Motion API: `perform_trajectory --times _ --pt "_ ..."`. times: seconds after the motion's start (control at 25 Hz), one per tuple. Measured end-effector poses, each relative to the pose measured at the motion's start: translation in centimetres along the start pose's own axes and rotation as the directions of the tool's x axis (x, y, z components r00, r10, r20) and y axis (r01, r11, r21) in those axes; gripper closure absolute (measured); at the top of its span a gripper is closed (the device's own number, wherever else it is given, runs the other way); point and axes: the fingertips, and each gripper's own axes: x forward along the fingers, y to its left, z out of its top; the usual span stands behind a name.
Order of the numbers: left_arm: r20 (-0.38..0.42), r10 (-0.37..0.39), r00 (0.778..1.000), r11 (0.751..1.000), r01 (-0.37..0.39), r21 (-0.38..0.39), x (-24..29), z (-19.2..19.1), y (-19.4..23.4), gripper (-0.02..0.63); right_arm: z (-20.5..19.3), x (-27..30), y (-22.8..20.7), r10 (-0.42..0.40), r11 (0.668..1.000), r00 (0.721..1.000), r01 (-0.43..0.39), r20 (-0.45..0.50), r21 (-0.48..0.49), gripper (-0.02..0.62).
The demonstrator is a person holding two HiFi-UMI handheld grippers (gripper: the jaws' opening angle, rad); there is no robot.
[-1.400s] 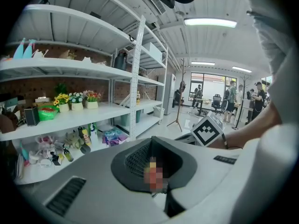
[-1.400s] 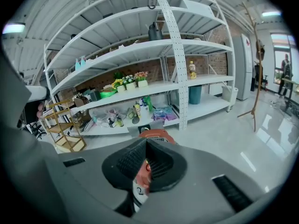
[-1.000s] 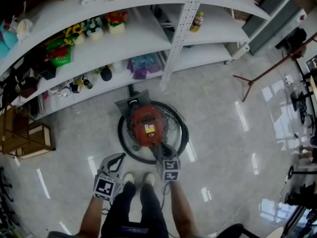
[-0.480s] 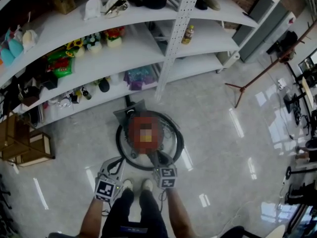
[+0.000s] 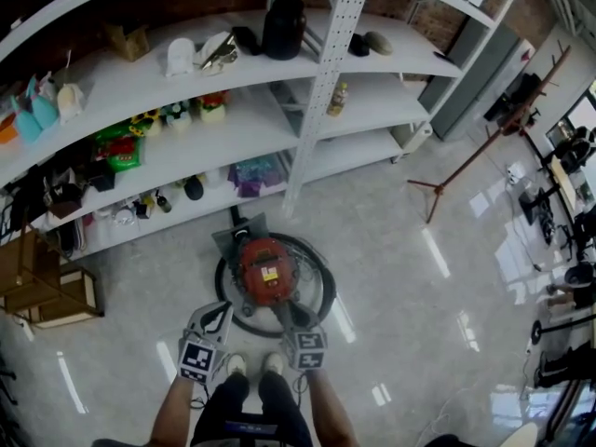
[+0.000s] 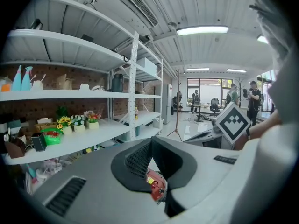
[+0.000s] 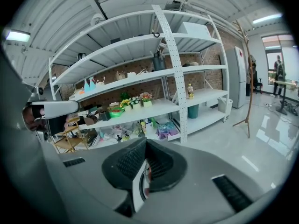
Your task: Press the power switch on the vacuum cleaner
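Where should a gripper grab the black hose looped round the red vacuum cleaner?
Take the black hose on its right-hand arc, from straight above, with the jaws across the tube. There the loop lies flat on the floor, seemingly clear of the red vacuum cleaner body, so a finger should fit on each side. The right gripper is the nearer one.

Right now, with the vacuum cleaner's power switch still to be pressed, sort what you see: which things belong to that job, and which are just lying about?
For the job:
- vacuum cleaner
- left hand-held gripper
- right hand-held gripper

Just lying about:
- potted flowers on the shelf
- black jug
- bottle
- tripod stand
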Motion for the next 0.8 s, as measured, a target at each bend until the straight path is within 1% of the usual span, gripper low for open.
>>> perform_trajectory --times 0.56,0.8 --pt "0.058 0.023 0.998 0.999 -0.024 0.027 -3.3 6.5 -0.1 0.598 8.9 -8.3 2.6 -0.004 1.000 0.991 0.007 0.132 -0.022 0.583" --pt "0.085 0.049 0.995 0.999 -0.051 0.020 -4.0 8.4 -0.4 0.598 11.4 -10.5 3.2 0.017 0.999 0.985 -0.010 0.171 -0.040 0.584"
